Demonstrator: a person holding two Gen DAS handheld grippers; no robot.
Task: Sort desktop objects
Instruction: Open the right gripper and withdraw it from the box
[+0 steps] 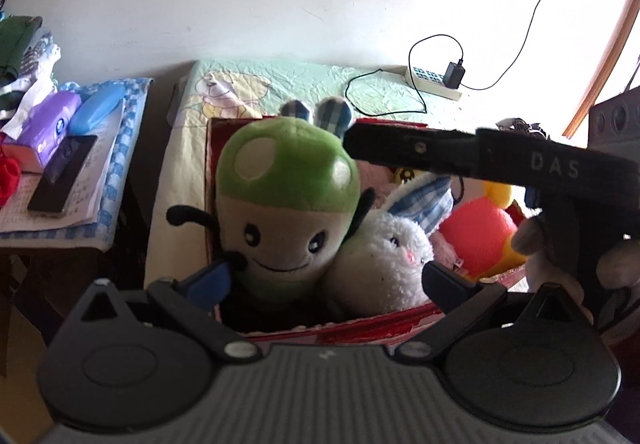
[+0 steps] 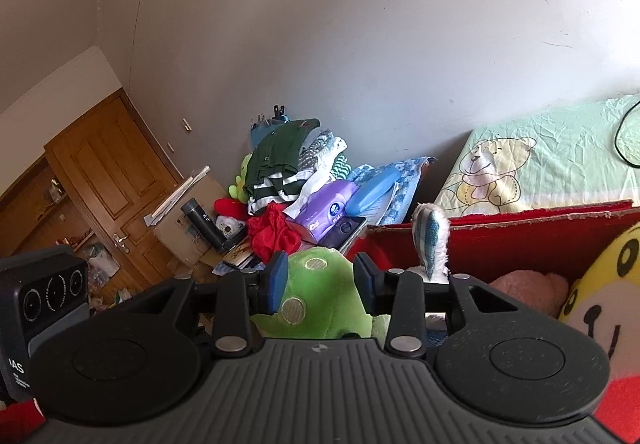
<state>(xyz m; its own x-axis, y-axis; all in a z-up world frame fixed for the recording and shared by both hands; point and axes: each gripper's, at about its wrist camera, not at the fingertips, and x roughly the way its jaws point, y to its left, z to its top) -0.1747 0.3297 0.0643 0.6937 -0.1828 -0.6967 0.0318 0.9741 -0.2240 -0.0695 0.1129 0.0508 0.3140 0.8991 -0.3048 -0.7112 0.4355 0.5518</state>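
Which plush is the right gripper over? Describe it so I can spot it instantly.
Find the red box of soft toys on the bed. At its left end stands the green-capped mushroom plush; unlike the white bunny beside it, it has pale spots and a stitched smile.

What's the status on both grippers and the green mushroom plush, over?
Left gripper open, facing mushroom plush. Right gripper around its cap, grip unclear. White bunny crowds the red box.
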